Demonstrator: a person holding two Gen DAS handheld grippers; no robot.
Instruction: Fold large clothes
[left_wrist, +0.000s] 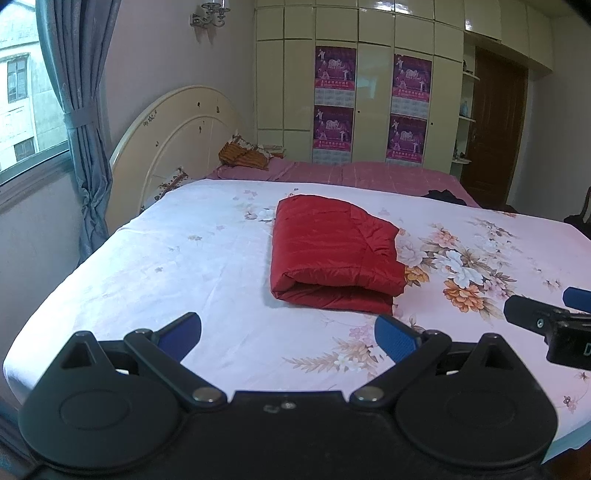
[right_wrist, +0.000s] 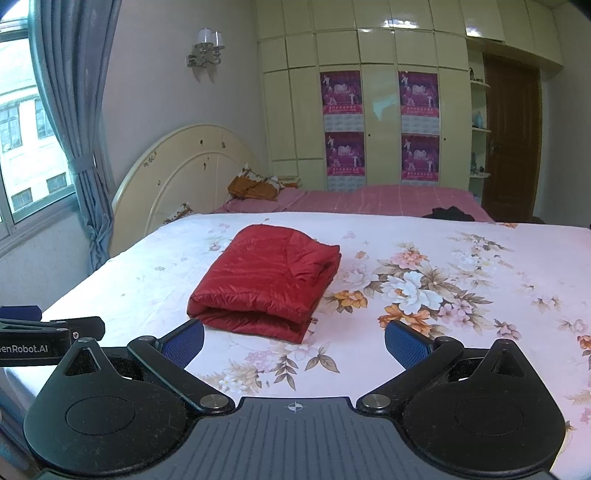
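Note:
A red quilted jacket (left_wrist: 328, 247) lies folded into a thick rectangle on the floral bed sheet (left_wrist: 184, 258), its folded edge facing me. In the right wrist view the jacket (right_wrist: 269, 284) sits just beyond the fingers, left of centre. My left gripper (left_wrist: 290, 338) hovers over the near edge of the bed, open, nothing between its blue pads, a short way from the jacket. My right gripper (right_wrist: 295, 341) is open and holds nothing too. Each gripper shows at the edge of the other's view: the right one (left_wrist: 546, 317) and the left one (right_wrist: 48, 332).
A cream headboard (left_wrist: 177, 147) and pillows stand at the far left. A pink blanket (left_wrist: 351, 171) covers the far strip of the bed, with a dark garment (left_wrist: 445, 195) on it. Wardrobes with posters and a brown door (left_wrist: 491, 129) line the back wall; a curtain (left_wrist: 85, 129) hangs left.

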